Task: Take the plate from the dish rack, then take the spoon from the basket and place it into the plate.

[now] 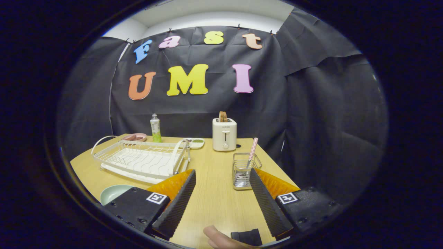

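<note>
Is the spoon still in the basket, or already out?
In. The spoon stands handle-up inside the basket, just ahead of the open gripper, whose fingers hold nothing.

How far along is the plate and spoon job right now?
Done, it seems: the dish rack holds no plate, and the plate lies on the table beside the left finger. In hand: nothing; the gripper is open over bare table. Left: the spoon stands in the basket, not yet taken.
</note>
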Tool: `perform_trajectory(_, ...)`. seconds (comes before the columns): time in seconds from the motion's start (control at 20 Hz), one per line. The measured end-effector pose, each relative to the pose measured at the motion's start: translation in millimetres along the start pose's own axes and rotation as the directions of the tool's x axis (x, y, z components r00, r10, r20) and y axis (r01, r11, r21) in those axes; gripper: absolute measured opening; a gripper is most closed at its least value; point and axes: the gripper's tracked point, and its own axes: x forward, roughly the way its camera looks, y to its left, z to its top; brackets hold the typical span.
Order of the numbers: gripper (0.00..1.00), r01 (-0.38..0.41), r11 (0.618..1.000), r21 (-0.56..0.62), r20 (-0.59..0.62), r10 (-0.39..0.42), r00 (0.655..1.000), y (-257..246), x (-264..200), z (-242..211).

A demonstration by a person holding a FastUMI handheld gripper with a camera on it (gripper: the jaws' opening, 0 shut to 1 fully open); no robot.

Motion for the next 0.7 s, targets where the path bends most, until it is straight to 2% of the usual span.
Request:
perform_trajectory(0.25, 1.0, 0.002, 0.999, 0.044, 0.005, -0.002, 1.0, -21.7, 34.1, 8.2)
perform_trajectory(0.35, 1.0, -0.021, 0.998, 0.058, 0.005, 0.021, 1.0, -24.4, 44.9, 9.8)
perform_trajectory(0.7, 1.0, 0.024, 0.996, 0.088, 0.054, -0.029, 0.998, -46.6, 101.8, 40.6)
